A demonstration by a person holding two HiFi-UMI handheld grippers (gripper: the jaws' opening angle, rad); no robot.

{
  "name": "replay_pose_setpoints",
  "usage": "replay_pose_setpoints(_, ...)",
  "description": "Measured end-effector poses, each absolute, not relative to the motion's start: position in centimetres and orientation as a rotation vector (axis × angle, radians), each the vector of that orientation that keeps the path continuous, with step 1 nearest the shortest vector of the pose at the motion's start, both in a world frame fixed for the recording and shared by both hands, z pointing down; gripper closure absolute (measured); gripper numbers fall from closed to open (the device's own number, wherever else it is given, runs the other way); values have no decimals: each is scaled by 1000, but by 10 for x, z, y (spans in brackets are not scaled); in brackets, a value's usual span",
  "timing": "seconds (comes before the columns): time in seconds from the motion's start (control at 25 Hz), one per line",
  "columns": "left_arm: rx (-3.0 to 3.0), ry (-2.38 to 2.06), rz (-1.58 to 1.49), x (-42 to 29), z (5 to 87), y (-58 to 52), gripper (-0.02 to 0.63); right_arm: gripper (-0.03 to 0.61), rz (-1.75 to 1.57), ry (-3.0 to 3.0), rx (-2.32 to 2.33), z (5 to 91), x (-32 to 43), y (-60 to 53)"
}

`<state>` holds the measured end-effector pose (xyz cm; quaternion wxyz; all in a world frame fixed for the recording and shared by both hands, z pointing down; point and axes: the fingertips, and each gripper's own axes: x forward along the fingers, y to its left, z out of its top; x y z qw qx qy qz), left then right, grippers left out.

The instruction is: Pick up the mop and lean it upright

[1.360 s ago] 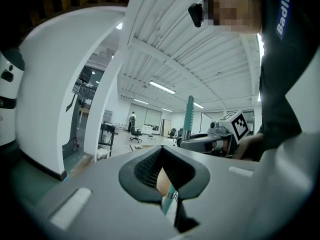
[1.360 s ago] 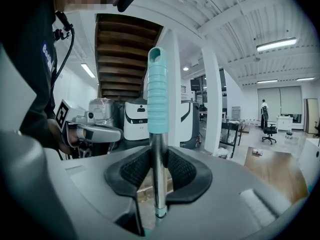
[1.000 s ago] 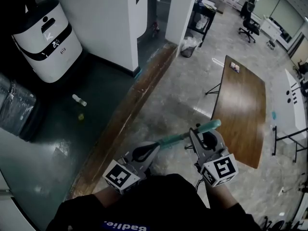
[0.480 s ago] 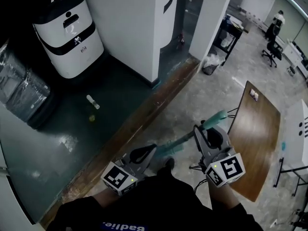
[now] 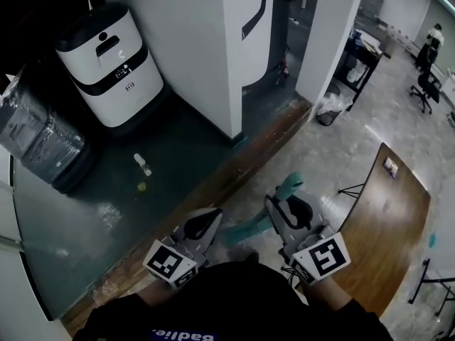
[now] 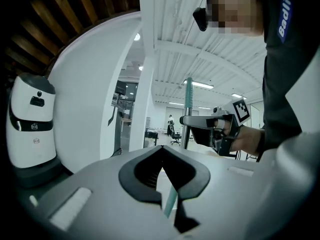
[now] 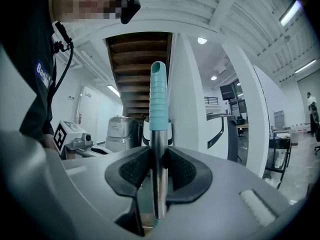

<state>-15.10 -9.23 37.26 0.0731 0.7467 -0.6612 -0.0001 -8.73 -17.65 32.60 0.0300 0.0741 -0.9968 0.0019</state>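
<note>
While both grippers are clamped on the mop handle [image 5: 245, 229], the mop head is out of view. The right gripper [image 5: 279, 206] pinches the bare metal shaft just under the teal grip, and the left gripper [image 5: 210, 222] is closed on the shaft lower down.

Risk: the smooth shaft could slide through the pads. Once leaned, the foot could skate on the glossy floor.

Room: the white pillar [image 5: 213, 55] ahead offers a leaning face. The wooden table [image 5: 398, 219] crowds the right and the white kiosk [image 5: 110, 62] stands to the left.

1. The white pillar [image 5: 199, 48] blocks our way straight ahead.
2. Left of the pillar, a white kiosk [image 5: 112, 66], a wrapped bundle [image 5: 41, 144] and a small bottle [image 5: 142, 165] clutter the dark floor [image 5: 181, 151].
3. Right of the pillar, we find open grey floor [image 5: 316, 155] up to the wooden desk [image 5: 398, 219].
</note>
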Motion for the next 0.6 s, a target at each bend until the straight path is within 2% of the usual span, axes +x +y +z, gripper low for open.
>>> replay_pose_setpoints(0.6,2247,-1939,16,-178,387,-188,594,471,43,-3073,298,328,-109,-275)
